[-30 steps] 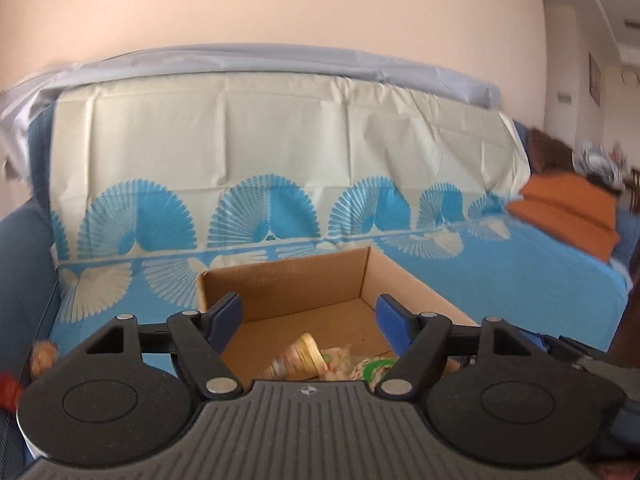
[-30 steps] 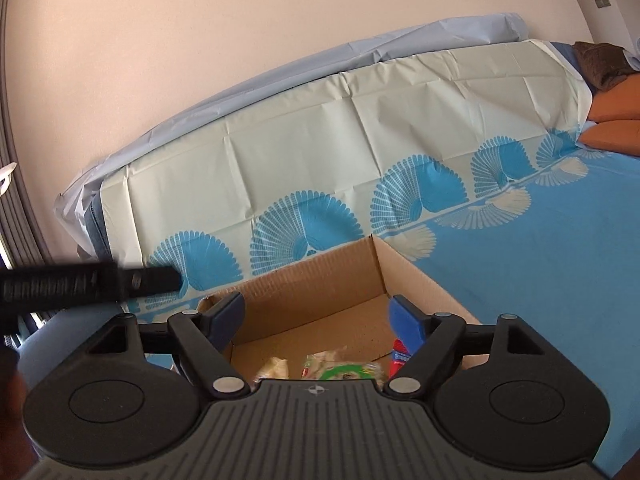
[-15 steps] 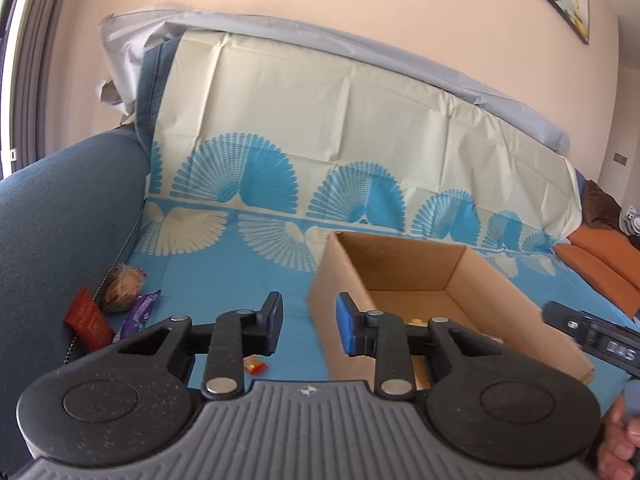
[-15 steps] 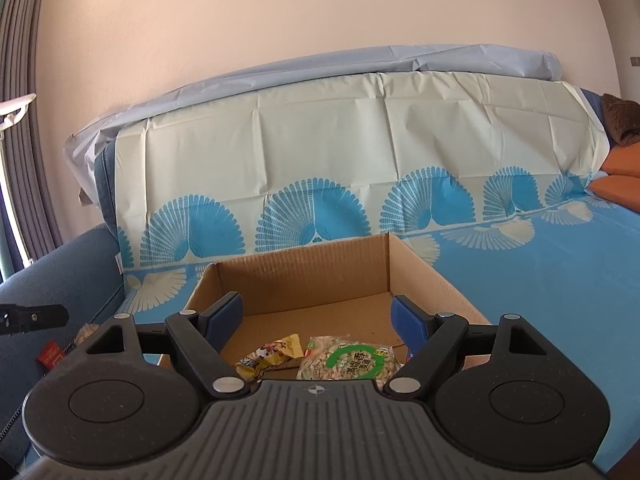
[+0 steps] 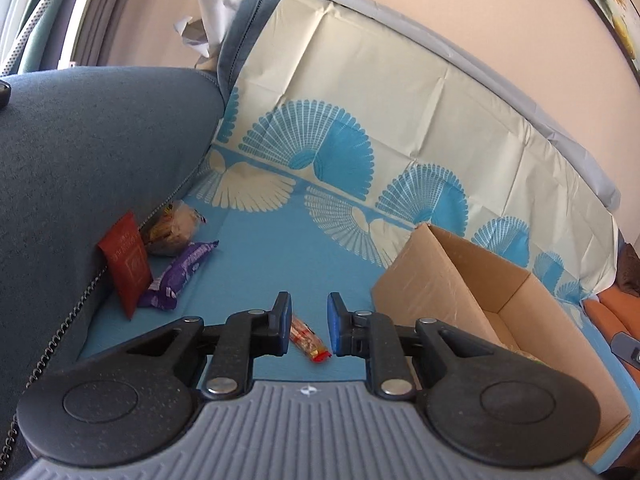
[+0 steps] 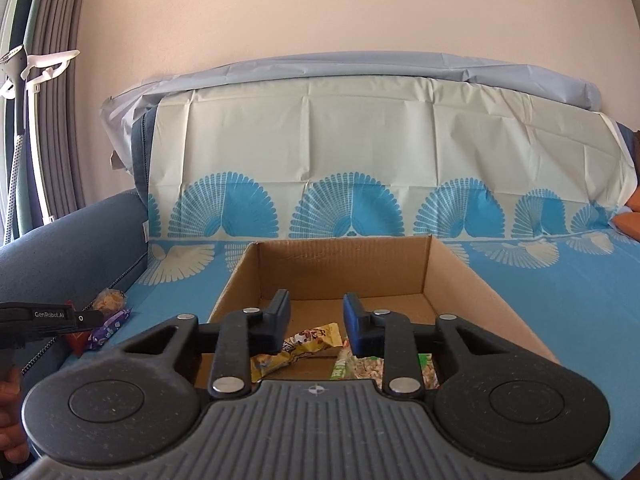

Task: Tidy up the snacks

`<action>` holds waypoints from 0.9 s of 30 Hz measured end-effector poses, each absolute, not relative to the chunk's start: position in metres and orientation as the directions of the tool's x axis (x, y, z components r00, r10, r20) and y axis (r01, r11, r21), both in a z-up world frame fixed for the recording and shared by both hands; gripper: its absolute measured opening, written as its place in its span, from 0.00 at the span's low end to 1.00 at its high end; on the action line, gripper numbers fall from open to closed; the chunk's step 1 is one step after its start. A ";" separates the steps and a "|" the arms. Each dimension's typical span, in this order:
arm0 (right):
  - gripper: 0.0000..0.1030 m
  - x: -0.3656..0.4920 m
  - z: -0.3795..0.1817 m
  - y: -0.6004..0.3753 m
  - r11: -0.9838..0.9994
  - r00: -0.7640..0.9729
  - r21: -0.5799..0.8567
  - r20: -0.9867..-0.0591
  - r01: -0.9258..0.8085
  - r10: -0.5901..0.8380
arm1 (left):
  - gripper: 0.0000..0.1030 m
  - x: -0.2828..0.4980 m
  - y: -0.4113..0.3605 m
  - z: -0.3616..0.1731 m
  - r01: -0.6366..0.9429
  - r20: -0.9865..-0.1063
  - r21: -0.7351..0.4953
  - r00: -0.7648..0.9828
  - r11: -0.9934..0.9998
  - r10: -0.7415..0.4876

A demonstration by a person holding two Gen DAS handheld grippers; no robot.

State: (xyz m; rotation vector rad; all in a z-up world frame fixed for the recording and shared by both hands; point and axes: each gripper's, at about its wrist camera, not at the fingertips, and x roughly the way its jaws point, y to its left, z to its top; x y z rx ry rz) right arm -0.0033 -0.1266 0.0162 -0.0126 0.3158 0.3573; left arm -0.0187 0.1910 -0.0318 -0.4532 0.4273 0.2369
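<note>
An open cardboard box [image 5: 440, 280] stands on the blue patterned sofa cover. My left gripper [image 5: 308, 322] hangs low over the cover left of the box, jaws closing. A small red-orange snack stick [image 5: 310, 340] lies on the cover in line with the gap, and the pads are not pressing it. A red packet [image 5: 126, 258], a purple wrapper [image 5: 180, 272] and a clear bag of buns [image 5: 172, 228] lie by the armrest. My right gripper [image 6: 316, 322] hovers over the box [image 6: 344, 264], jaws closing on nothing. Below it lie a yellow packet [image 6: 304, 344] and a green-white bag [image 6: 360, 368].
The dark blue armrest [image 5: 80, 140] rises at the left, close to the loose snacks. The sofa back carries a cream and blue fan-patterned sheet [image 6: 360, 160]. An orange cushion [image 6: 630, 220] lies far right. The left tool [image 6: 40, 316] and a person's hand [image 6: 12, 440] show at the left edge.
My left gripper swung left and down from the box to the loose snacks, its jaws narrowing. My right gripper rolled level over the box and its jaws narrowed too.
</note>
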 end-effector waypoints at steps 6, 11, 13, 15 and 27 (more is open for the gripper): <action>0.25 0.008 0.013 -0.116 0.947 0.887 0.062 -0.336 -0.314 0.316 | 0.20 -0.014 0.200 -0.034 -0.363 -0.449 -0.388 0.877 0.847 0.171; 0.25 0.010 0.011 -0.101 0.940 0.872 0.041 -0.361 -0.339 0.331 | 0.20 -0.010 0.210 -0.041 -0.442 -0.476 -0.408 0.850 0.799 0.227; 0.25 0.009 0.011 -0.094 0.936 0.869 0.024 -0.365 -0.351 0.335 | 0.20 -0.008 0.215 -0.045 -0.469 -0.491 -0.417 0.837 0.779 0.241; 0.26 0.009 0.011 -0.086 0.939 0.865 0.031 -0.379 -0.343 0.329 | 0.20 -0.007 0.218 -0.047 -0.499 -0.503 -0.416 0.823 0.760 0.264; 0.41 0.024 0.007 0.029 0.864 0.762 0.136 -0.420 -0.484 0.493 | 0.31 -0.009 0.254 -0.069 -0.707 -0.596 -0.445 0.692 0.550 0.408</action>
